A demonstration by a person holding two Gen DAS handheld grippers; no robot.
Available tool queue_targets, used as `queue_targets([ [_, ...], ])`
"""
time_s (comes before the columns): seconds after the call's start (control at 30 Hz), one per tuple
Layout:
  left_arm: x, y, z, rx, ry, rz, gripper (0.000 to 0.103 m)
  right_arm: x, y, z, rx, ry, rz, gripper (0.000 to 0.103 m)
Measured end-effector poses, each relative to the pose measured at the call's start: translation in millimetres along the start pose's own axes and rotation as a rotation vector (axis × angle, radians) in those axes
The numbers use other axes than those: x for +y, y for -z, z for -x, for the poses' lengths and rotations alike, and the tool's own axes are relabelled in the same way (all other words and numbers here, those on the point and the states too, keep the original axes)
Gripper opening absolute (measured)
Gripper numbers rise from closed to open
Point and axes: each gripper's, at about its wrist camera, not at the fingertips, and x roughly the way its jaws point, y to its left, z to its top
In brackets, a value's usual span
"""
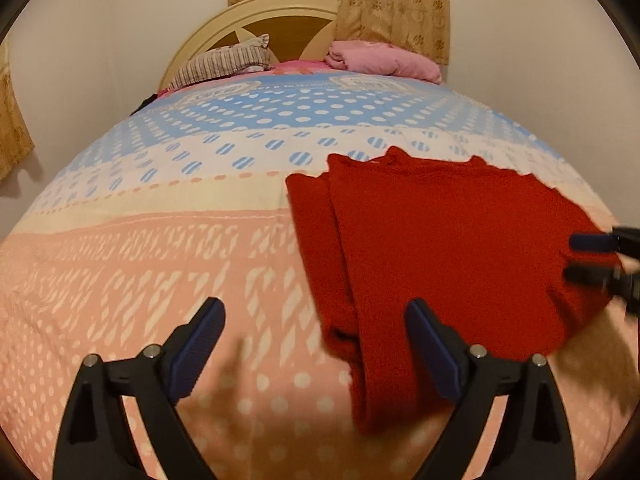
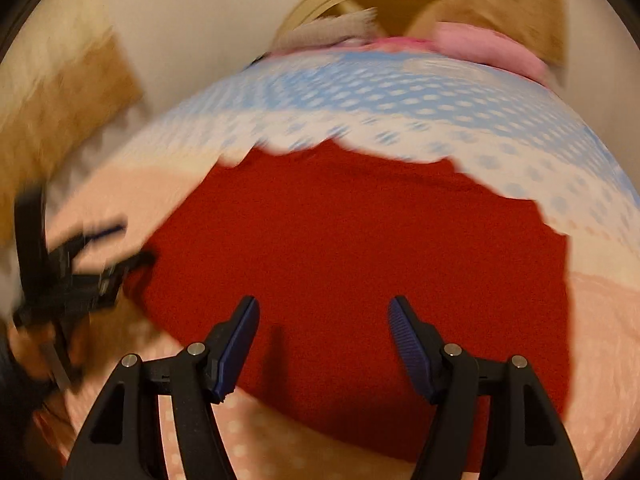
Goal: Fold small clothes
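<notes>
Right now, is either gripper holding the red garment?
No. Left gripper and right gripper are both open, empty, over the red garment.

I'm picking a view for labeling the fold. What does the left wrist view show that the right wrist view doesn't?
Only the left wrist view shows the red garment's layered folded left edge, sharply, and the right claw at its right edge. Only the right wrist view, blurred, shows the garment's whole spread and the left claw. Both share the patterned bedspread, headboard, and pink blanket.
</notes>
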Motion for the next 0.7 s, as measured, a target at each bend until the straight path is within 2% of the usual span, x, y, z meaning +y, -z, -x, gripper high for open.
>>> queue_targets([
  [0.07, -0.3, -4.5, -12.1, 0.015, -0.042, -0.013, 0.096, 5.0, -0.3, -21.2, 0.031, 0.004, -0.008, 0.068],
  [0.1, 1.4, -5.8, -16.8, 0.026, -0.051, -0.008, 0.099, 4.9, -1.8, -34.2, 0.048, 0.037, -0.007, 0.068],
  [0.13, 5.3, -7.6, -23.4, 0.039, -0.054, 0.011, 0.103, 4.4, -3.0, -40.8, 0.043, 0.059, 0.000, 0.068],
  [0.2, 15.2, -7.0, -29.1, 0.058, -0.035, 0.064, 0.103, 2.9, -7.5, -49.1, 0.027, 0.079, -0.020, 0.068],
  [0.23, 22.5, -6.2, -26.8, 0.049, -0.015, 0.105, 0.103, 2.6, -11.5, -50.1, 0.028, 0.087, -0.038, 0.068],
  [0.3, 25.3, -3.1, -17.6, 0.008, -0.017, 0.124, 0.103, 4.7, -15.9, -43.4, 0.016, 0.095, -0.061, 0.068],
  [0.4, 29.7, -2.9, -17.3, 0.001, -0.030, 0.140, 0.103, 22.3, -25.1, -34.7, -0.053, 0.087, 0.009, 0.068],
  [0.43, 31.2, -2.9, -23.1, 0.023, -0.024, 0.152, 0.103, 27.1, -30.1, -45.0, -0.024, 0.088, 0.012, 0.068],
  [0.5, 34.4, -1.1, -32.1, 0.057, -0.003, 0.185, 0.103, 19.7, -35.3, -70.0, 0.070, 0.058, -0.059, 0.068],
  [0.6, 40.8, 1.1, -32.3, 0.057, 0.016, 0.223, 0.103, 10.5, -46.1, -76.2, 0.045, 0.055, -0.111, 0.068],
  [0.67, 45.4, 3.6, -30.8, 0.053, 0.018, 0.248, 0.103, 9.1, -47.8, -63.3, 0.009, 0.014, -0.155, 0.068],
  [0.7, 47.2, 4.5, -32.6, 0.062, 0.022, 0.260, 0.103, 8.6, -47.7, -57.2, -0.014, 0.022, -0.155, 0.068],
])
